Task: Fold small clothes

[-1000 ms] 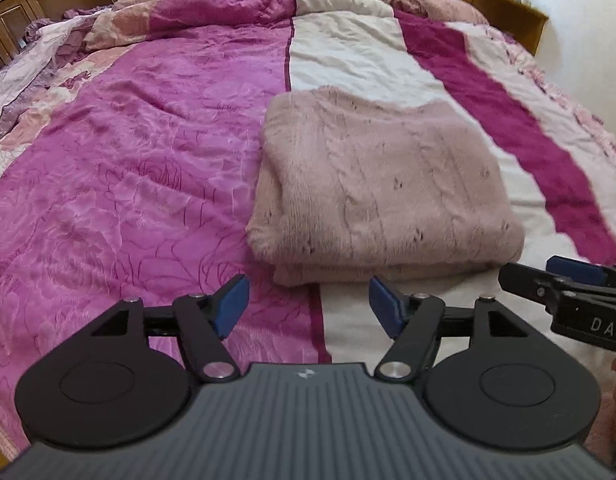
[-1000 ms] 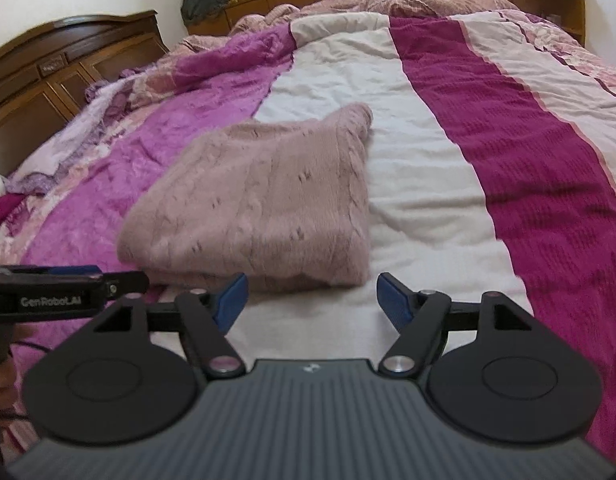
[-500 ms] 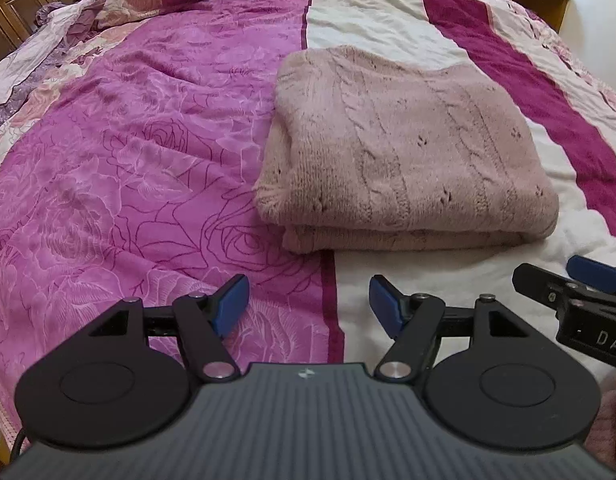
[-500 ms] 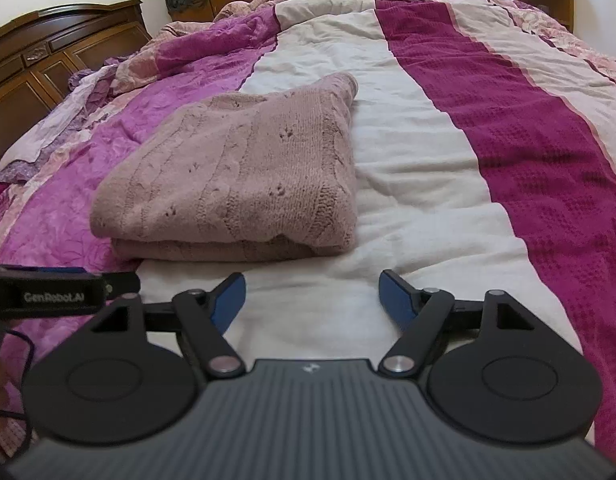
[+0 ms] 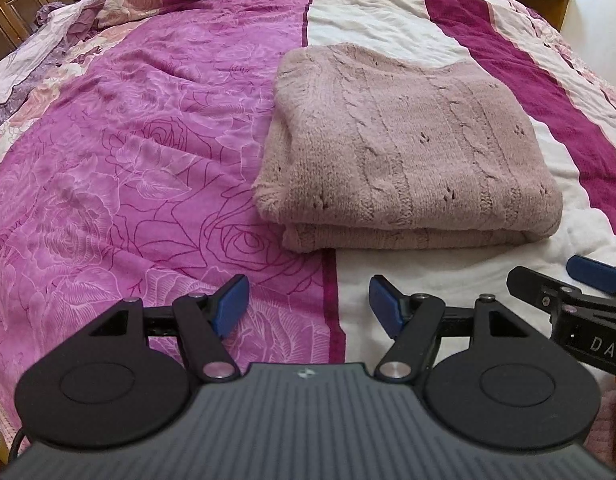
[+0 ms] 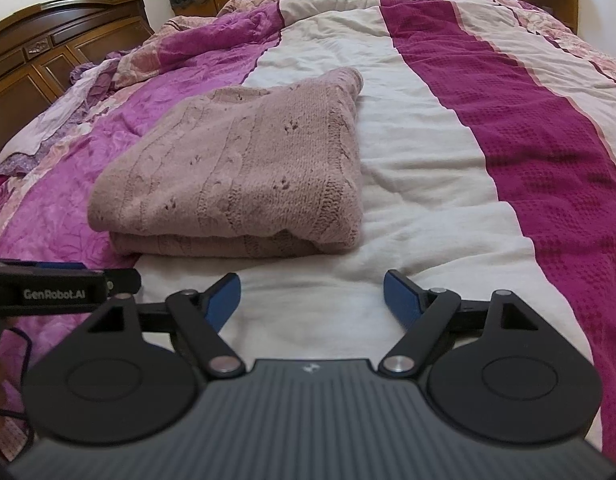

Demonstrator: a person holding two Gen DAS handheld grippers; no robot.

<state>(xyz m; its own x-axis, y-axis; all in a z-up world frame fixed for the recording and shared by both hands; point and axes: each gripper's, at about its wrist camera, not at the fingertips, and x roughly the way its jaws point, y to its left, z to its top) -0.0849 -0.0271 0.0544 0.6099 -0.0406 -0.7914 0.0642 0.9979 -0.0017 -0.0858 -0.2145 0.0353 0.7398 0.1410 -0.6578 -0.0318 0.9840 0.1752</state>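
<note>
The pink knitted sweater (image 5: 404,152) sits folded in a neat rectangle on the bed cover (image 5: 128,168), straddling the purple and white stripes. Both grippers hang just short of its near edge. The left gripper (image 5: 309,305) is spread with nothing between its pads, and the right gripper (image 6: 312,300) is opening, also empty.

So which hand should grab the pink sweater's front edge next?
Probably left. The sweater's folded front edge lies just ahead of the left gripper; for the right gripper it sits off to one side. Both are empty.
</note>
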